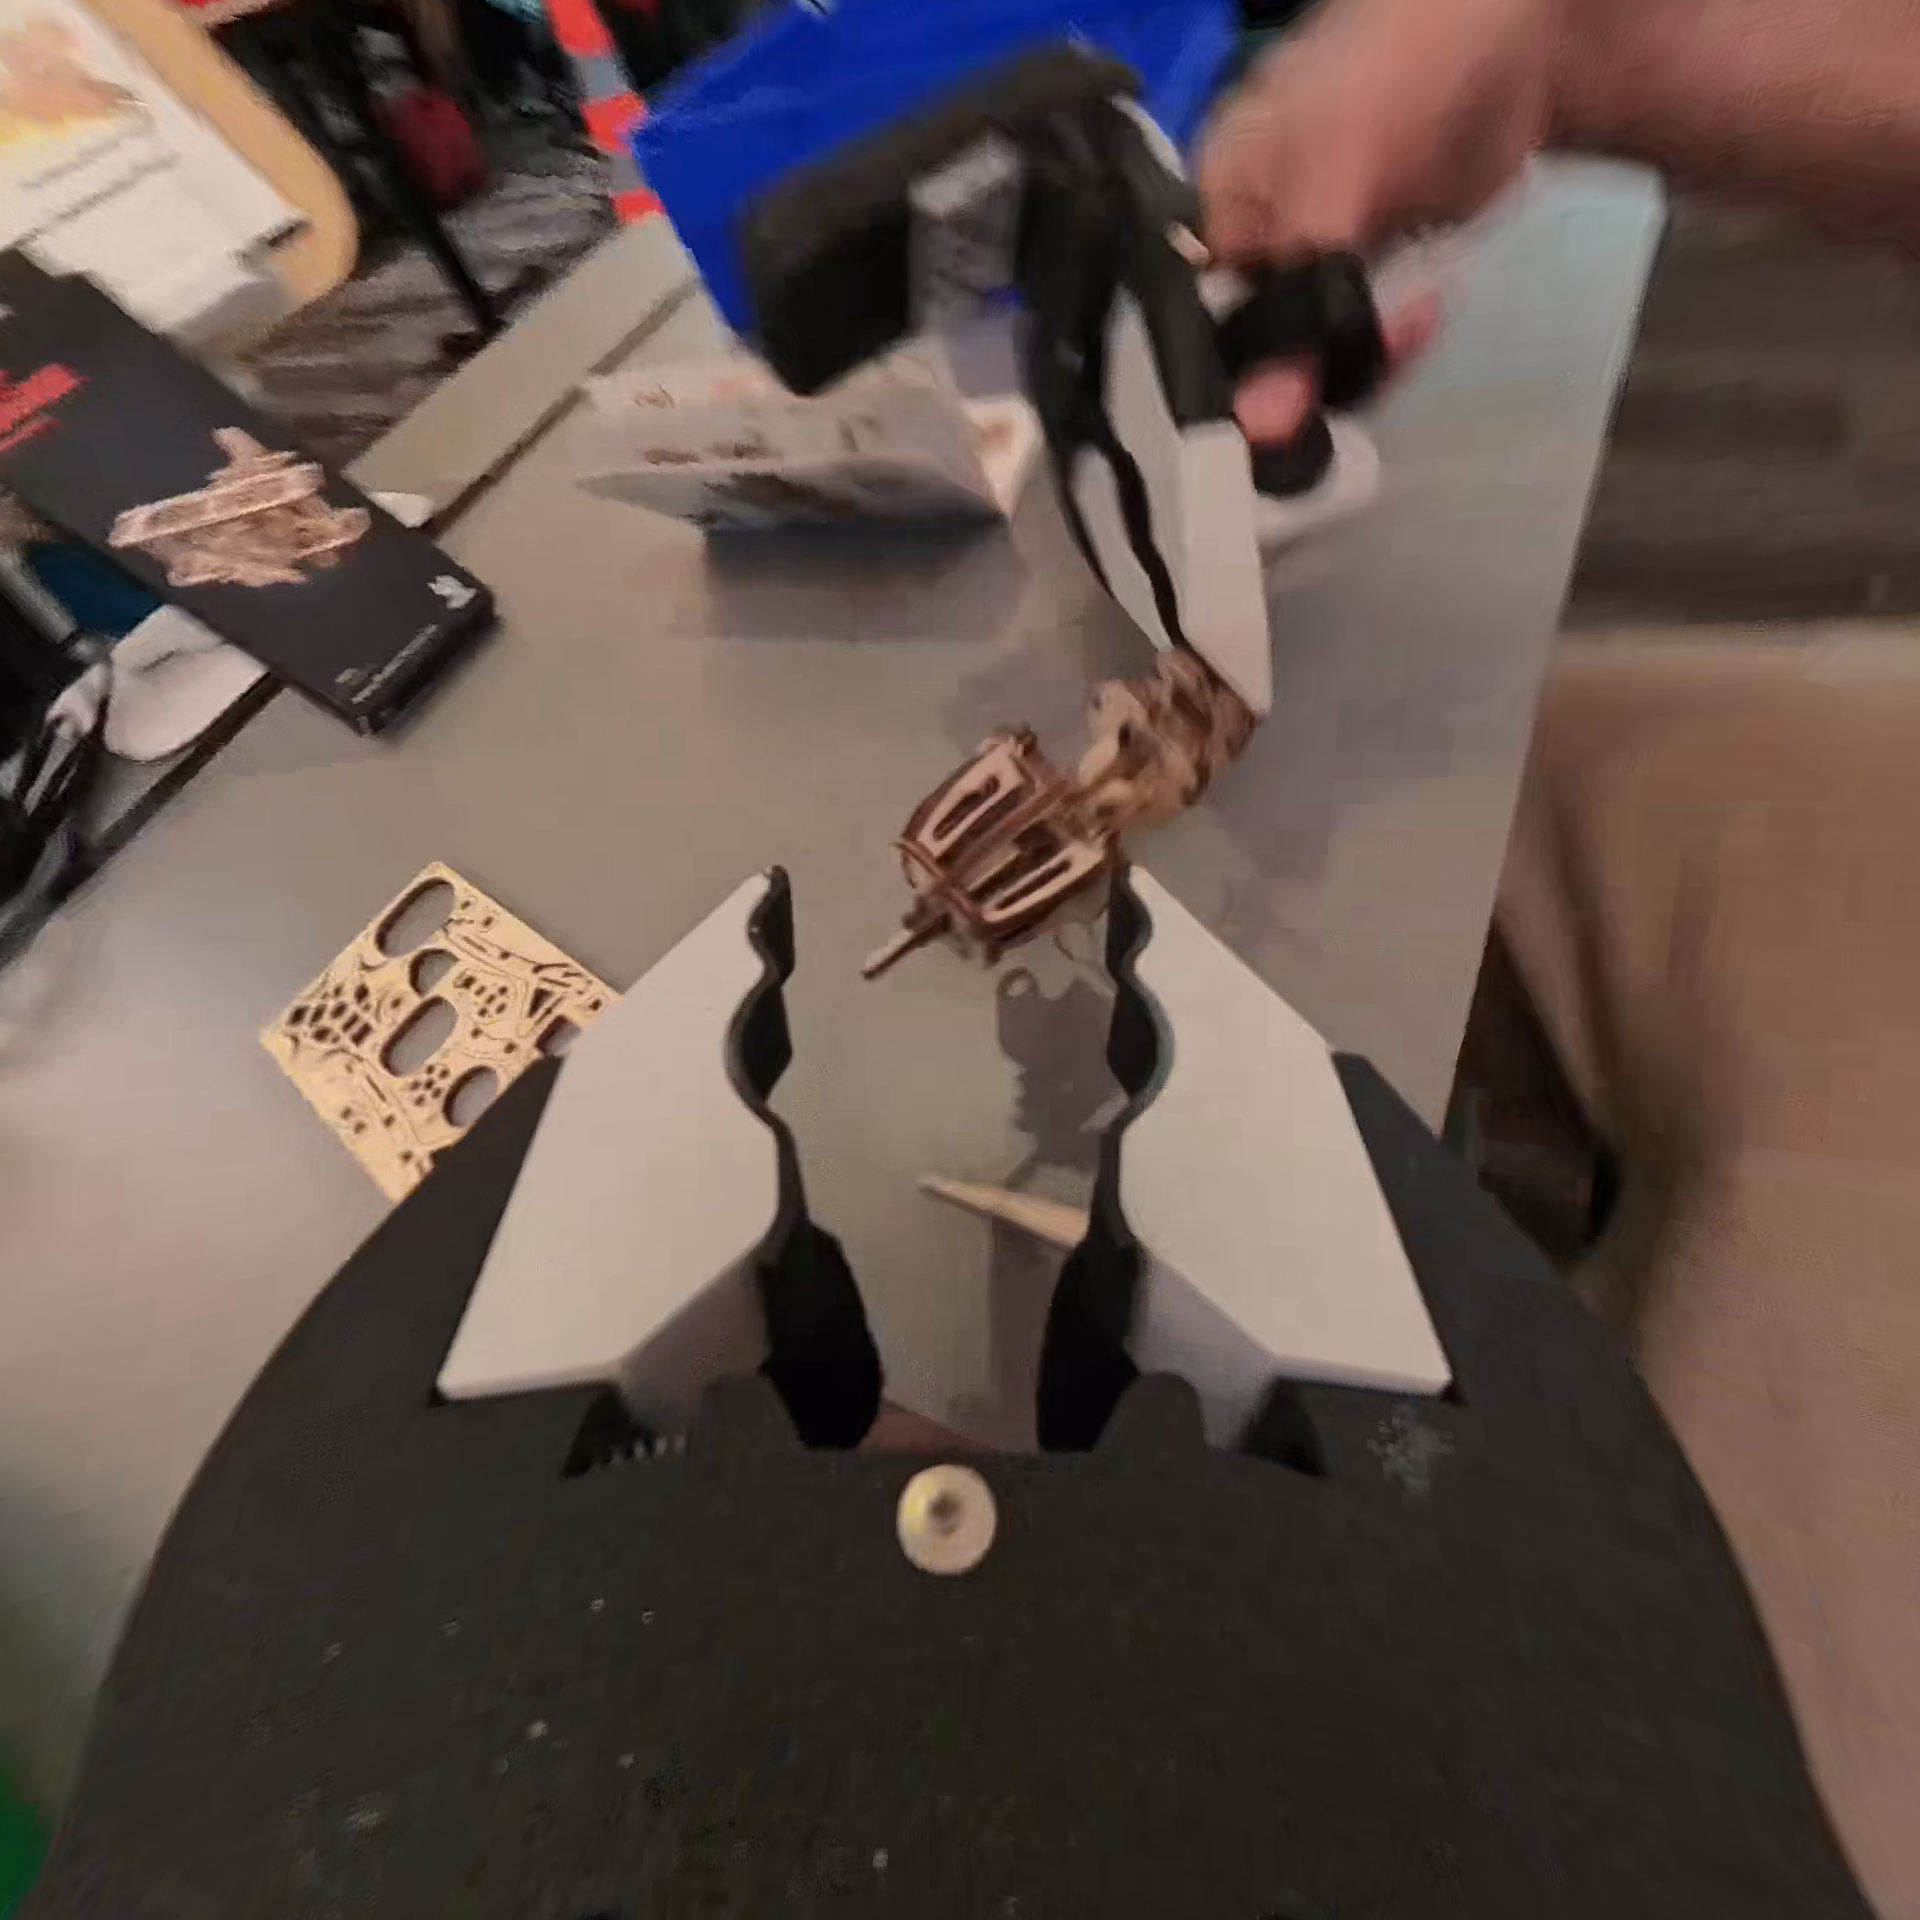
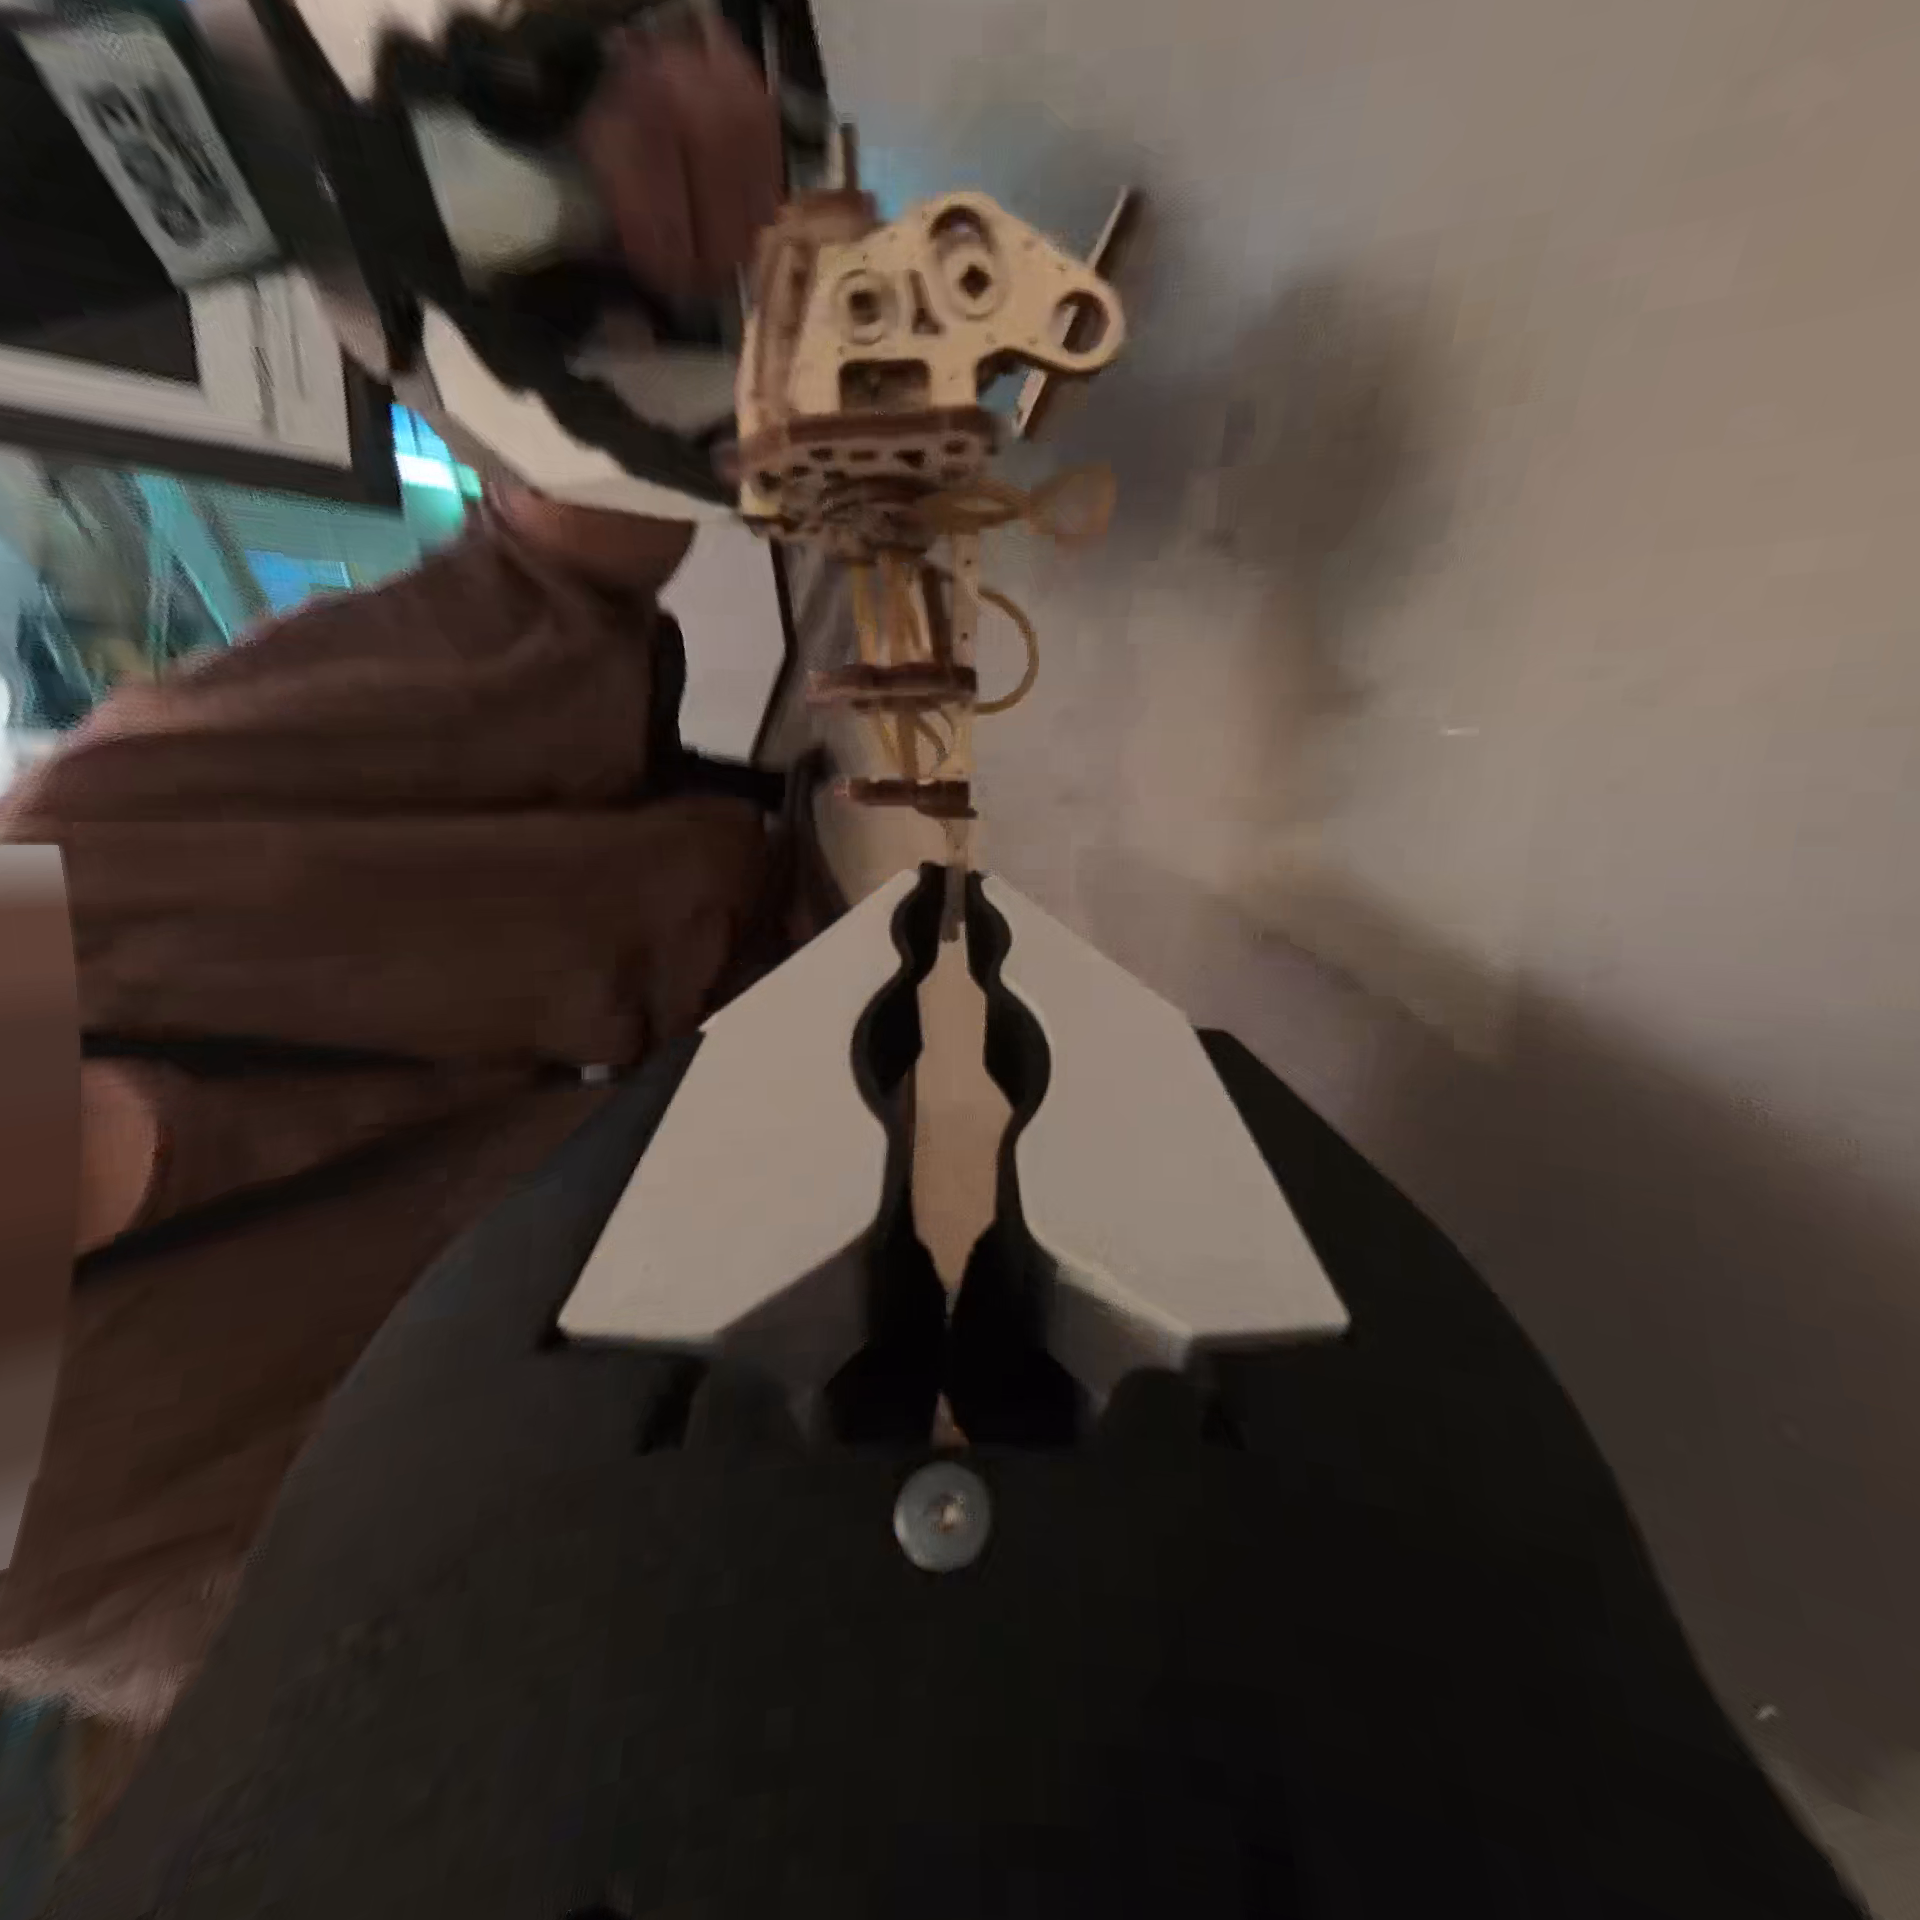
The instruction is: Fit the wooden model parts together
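Note:
The wooden model (image 1: pixel 1013 847), a small laser-cut assembly with a slotted drum and rubber bands, hangs just above the grey table (image 1: pixel 665 727). My right gripper (image 1: pixel 1216 665) comes in from the upper right and is shut on the model's thin end. In the right wrist view my right gripper (image 2: pixel 951 894) pinches that end, and the model (image 2: pixel 925 343) stretches away from it. My left gripper (image 1: pixel 948 894) is open and empty, its fingertips level with the drum's near end and either side of it. One of its fingers (image 2: pixel 488 384) shows beside the model.
A punched-out plywood sheet (image 1: pixel 436 1018) lies left of my left gripper. A small wooden sliver (image 1: pixel 1008 1210) lies on the table between its fingers. A black box (image 1: pixel 239 520), a booklet (image 1: pixel 810 457) and a blue bag (image 1: pixel 935 104) lie farther back. The table's edge runs along the right.

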Tool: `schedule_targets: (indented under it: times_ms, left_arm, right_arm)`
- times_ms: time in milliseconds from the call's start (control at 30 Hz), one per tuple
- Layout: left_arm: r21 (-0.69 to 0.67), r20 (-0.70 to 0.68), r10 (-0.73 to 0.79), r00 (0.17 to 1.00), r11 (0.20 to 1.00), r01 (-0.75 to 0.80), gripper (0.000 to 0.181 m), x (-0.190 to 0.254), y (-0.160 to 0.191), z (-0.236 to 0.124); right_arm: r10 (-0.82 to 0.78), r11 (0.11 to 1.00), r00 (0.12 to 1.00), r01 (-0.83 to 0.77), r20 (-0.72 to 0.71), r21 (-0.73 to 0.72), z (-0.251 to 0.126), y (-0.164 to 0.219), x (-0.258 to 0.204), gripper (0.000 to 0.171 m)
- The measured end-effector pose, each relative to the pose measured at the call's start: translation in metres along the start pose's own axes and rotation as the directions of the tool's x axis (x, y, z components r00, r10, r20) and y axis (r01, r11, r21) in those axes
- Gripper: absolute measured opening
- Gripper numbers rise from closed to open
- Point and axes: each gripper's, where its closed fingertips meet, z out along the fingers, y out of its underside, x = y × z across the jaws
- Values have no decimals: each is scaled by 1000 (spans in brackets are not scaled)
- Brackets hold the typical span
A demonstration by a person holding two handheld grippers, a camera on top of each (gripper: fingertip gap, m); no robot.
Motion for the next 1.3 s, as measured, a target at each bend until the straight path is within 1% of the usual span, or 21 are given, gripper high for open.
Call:
schedule_targets:
  times_ms: [67,167,333,367,467,533,633,667,700,767,833,867,933,1000,1067,1100,1133,1167,1200,1233,1300]
  left_arm:
    - [-43,-80,117,990,992,-121,65,8,9,-3]
    - [-101,-199,202,959,969,-225,71,22,22,-1]
    - [-151,-248,292,924,930,-335,71,27,42,9]
    - [-147,-254,284,925,934,-327,71,27,43,11]
    - [-139,-222,257,941,947,-291,51,20,47,18]
    - [-119,-232,217,948,961,-249,51,20,49,19]
    - [-114,-218,155,964,977,-182,50,11,54,21]
    - [-106,-212,130,969,982,-155,50,6,53,21]
    - [-102,-208,106,972,986,-130,50,1,54,21]
    - [-93,-143,99,985,989,-113,50,-24,55,18]
    - [-74,-83,73,994,994,-79,50,-56,56,12]
    - [-55,-34,55,998,997,-57,50,-76,56,10]
    - [-2,54,49,997,999,-49,50,-113,51,9]
    - [73,134,68,989,994,-78,50,-143,39,13]
    - [148,190,64,980,985,-93,50,-165,24,22]
    - [181,207,47,977,980,-85,50,-173,19,27]
    - [206,229,20,973,976,-68,50,-181,15,32]
    - [220,245,-1,969,974,-54,50,-188,15,37]
    - [230,255,-13,967,972,-47,50,-192,16,42]
    - [242,274,-22,961,969,-47,50,-197,18,44]
    - [256,287,-26,958,965,-51,50,-198,24,45]
  right_arm:
    - [-31,993,999,33,17,-116,3,-3,-2,3]
    - [-15,972,1000,12,-7,-234,7,-9,7,2]
    - [45,951,997,-21,70,-307,12,-25,3,3]
    - [53,952,995,-27,79,-306,13,-29,3,3]
    - [67,950,991,-27,118,-312,15,-34,2,3]
    - [51,953,993,-16,109,-303,16,-38,7,3]
    - [-49,974,994,70,101,-215,11,-53,10,4]
    - [-82,982,992,97,90,-165,7,-60,9,11]
    - [-117,987,991,123,59,-106,1,-69,10,23]
    - [-198,979,976,202,-87,36,-17,-88,16,24]
    - [-256,931,929,312,-268,192,-34,-106,17,28]
    - [-298,892,903,379,-310,246,-32,-109,8,32]
    - [-445,775,814,559,-374,294,-5,-106,-14,29]
    - [-530,652,674,712,-514,261,32,-101,-19,34]
    - [-421,652,604,720,-677,238,50,-101,-10,18]
    - [-351,676,602,693,-717,251,56,-99,-8,8]
    - [-303,714,615,653,-728,253,64,-94,-6,9]
    - [-285,758,626,611,-726,230,76,-87,-3,23]
    - [-226,795,629,561,-743,233,83,-82,2,46]
    - [-172,809,624,531,-763,252,89,-78,6,55]
    - [-136,796,589,544,-797,266,97,-76,9,40]
